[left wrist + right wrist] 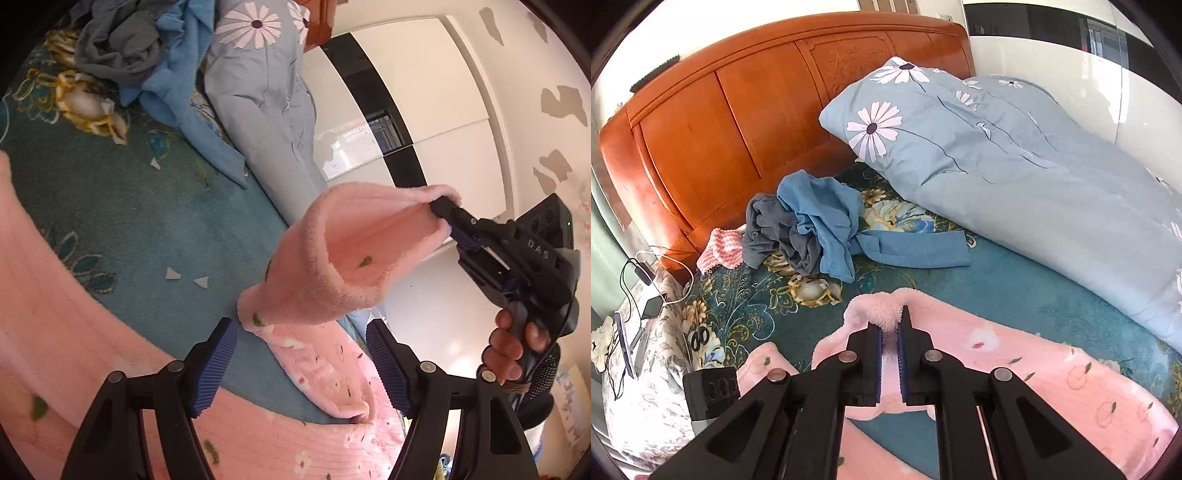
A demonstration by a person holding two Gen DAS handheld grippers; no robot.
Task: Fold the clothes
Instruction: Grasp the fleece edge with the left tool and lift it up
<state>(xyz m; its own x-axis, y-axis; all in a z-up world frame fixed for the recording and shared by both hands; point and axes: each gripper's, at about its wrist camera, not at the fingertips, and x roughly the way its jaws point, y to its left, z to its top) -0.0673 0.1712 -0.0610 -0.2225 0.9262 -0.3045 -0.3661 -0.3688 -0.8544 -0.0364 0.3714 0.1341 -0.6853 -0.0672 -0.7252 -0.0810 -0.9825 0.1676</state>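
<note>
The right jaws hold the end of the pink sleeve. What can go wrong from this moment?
1. The right gripper pinches only a small tuft at the edge of the pink sleeve; the fluffy cloth may slip out when lifted.
2. The left gripper is open and holds nothing, so the rest of the pink garment may drag and bunch.
3. The blue and grey clothes lie close; a wide fold could catch them.

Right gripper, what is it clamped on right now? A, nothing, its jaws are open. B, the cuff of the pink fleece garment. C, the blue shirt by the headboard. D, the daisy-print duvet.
B: the right gripper has its jaws shut on a tuft of the pink garment, and the left wrist view shows it lifting the cuff off the bed.
</note>
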